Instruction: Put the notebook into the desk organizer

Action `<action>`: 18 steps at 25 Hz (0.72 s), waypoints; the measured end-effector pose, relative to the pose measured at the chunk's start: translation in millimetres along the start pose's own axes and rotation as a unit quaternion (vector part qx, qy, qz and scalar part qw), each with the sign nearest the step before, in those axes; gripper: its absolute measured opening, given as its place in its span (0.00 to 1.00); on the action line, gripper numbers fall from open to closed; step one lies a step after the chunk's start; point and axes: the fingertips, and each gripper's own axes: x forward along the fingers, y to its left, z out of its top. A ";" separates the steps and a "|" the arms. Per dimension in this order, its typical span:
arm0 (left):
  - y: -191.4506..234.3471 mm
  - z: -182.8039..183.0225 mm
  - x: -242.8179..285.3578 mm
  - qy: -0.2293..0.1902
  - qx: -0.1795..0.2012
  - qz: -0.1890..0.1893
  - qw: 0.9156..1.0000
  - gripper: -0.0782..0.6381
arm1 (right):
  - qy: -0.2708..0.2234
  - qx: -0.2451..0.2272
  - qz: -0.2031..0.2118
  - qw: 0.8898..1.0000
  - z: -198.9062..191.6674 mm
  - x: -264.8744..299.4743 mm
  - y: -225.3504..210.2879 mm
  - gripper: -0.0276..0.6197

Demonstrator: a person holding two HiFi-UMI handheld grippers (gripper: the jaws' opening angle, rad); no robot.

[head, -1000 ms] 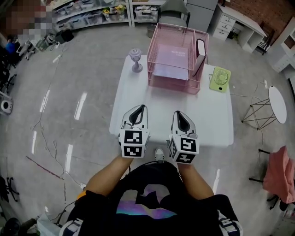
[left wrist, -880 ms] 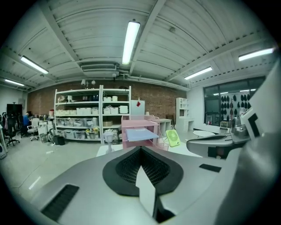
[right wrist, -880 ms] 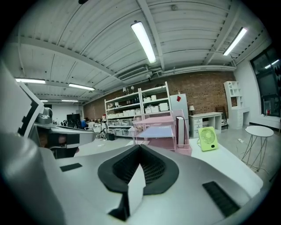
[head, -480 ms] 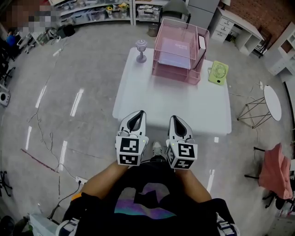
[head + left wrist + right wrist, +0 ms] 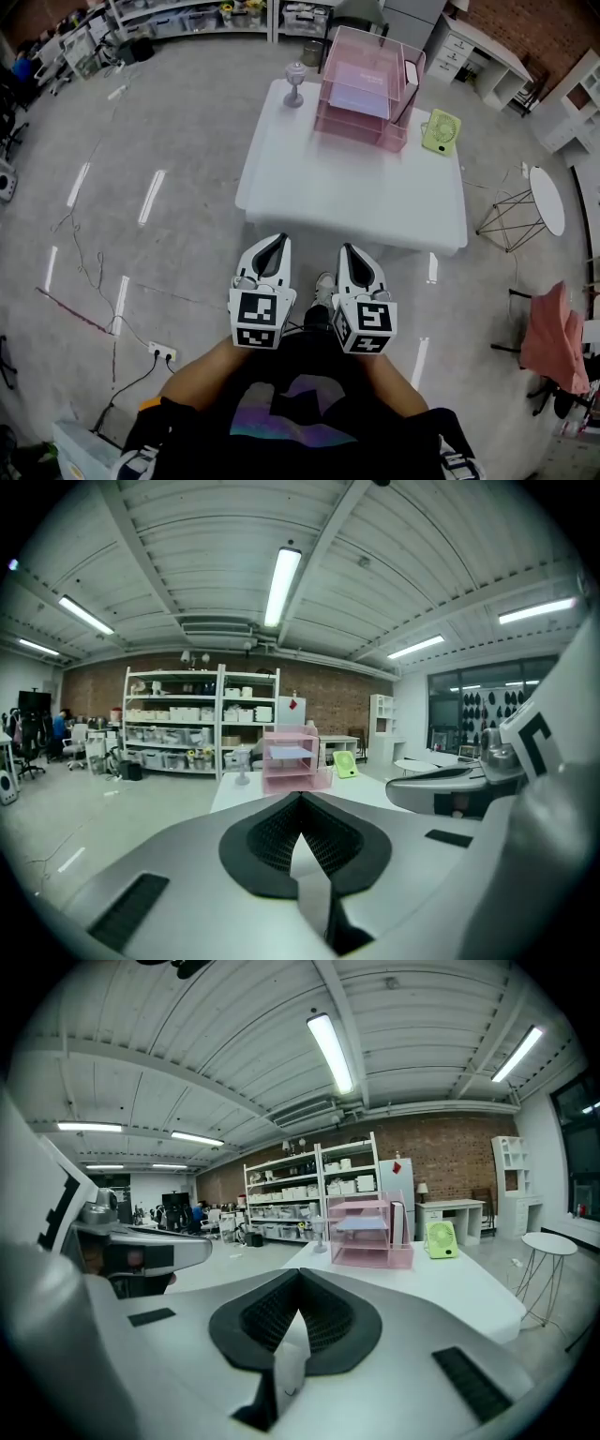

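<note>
Head view: looks steeply down on a white bench [image 5: 356,202] standing well ahead on a grey floor. Finds the pink desk organizer [image 5: 361,128] at the bench's far edge, with the lavender notebook [image 5: 358,77] lying flat inside it. Notes a white, dark-edged thing [image 5: 410,77] upright in the organizer's side slot, a green fan [image 5: 441,131] just to its right and a small lilac stand [image 5: 295,82] just to its left. Shows the left tongs [image 5: 275,242] and the right tongs [image 5: 349,249] side by side close to the body, off the bench and over the floor, with the marker cubes toward the camera and bare forearms behind.

Left gripper view: looks along the left tongs' jaws, pressed together tip to tip with nothing between them. Picks out the organizer far ahead on the bench, with the notebook on a tier below the top one, the fan beside it, and storage shelves against a brick wall behind. Catches the right tongs at the right edge.

Right gripper view: shows the same for the right tongs, jaws fully together and empty. Places the organizer, with the notebook in it, and the fan far ahead on the bench.
</note>
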 end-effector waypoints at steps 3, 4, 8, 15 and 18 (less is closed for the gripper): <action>-8.0 1.4 -18.2 -0.006 0.002 -0.003 1.000 0.12 | -0.001 -0.005 0.009 1.000 0.0 -16.0 9.0 0.07; -10.9 2.3 -22.7 -0.009 0.002 -0.002 1.000 0.12 | -0.003 -0.007 0.012 1.000 1.2 -20.1 9.0 0.07; -24.9 3.6 -30.9 -0.015 -0.007 0.007 1.000 0.12 | -0.012 -0.025 0.028 0.999 7.9 -33.4 0.7 0.07; -69.8 12.3 -14.6 -0.022 -0.026 0.020 0.999 0.12 | -0.007 -0.062 0.065 0.996 12.7 -52.4 -33.8 0.07; -91.4 17.6 -3.9 -0.027 -0.024 0.022 0.999 0.12 | -0.004 -0.060 0.071 0.996 11.7 -56.7 -54.6 0.07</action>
